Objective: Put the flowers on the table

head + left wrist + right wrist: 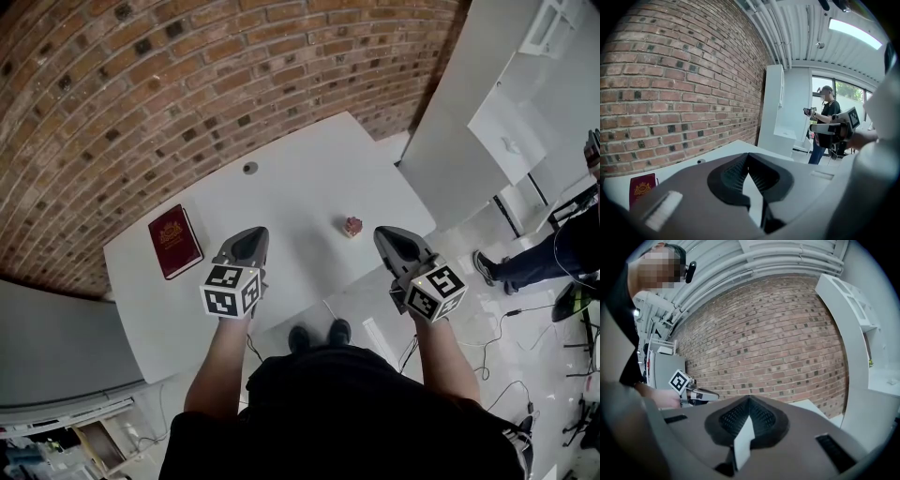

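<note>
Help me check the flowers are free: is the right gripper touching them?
Apart. The head view shows bare table between the flowers and the right gripper; the right gripper view shows empty, shut jaws.

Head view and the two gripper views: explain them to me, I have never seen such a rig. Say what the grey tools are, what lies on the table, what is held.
No robot here: a person holds a grey two-jaw tool in each hand, the left gripper and the right gripper. The head view looks down from the person's head; each gripper view comes from a camera riding on that tool, looking along its jaws. On the white table are a dark red book with gold print, a small reddish bunch, apparently the flowers, and a small dark round fitting. Both pairs of jaws are closed with nothing between them, so nothing is held.
</note>
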The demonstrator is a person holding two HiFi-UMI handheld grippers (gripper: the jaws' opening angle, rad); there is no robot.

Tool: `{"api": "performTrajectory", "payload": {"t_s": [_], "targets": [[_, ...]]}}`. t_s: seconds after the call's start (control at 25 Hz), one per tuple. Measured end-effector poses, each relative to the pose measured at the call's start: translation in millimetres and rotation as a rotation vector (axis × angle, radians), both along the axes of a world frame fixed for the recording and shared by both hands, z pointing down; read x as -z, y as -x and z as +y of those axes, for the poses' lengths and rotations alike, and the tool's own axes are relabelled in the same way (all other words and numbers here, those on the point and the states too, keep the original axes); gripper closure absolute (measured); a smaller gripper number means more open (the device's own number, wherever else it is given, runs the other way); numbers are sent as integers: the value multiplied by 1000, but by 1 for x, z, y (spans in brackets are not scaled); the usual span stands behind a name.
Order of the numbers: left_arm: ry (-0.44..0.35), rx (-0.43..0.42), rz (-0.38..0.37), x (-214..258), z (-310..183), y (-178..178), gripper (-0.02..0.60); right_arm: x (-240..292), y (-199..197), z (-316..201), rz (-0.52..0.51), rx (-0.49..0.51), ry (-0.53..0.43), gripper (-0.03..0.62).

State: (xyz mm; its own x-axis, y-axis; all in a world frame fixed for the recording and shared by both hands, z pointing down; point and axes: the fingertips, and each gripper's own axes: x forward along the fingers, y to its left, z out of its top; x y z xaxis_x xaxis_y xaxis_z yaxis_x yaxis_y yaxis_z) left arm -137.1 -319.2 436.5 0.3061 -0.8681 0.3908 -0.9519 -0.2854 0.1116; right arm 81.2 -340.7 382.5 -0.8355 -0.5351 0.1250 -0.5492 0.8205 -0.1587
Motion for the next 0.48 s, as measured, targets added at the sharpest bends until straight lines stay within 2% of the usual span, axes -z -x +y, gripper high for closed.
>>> {"api": "performTrajectory", "payload": {"t_s": [0.48], "targets": [[4,14,-2,-1,1,8,569,-2,7,-2,-16,3,17,582]]}}
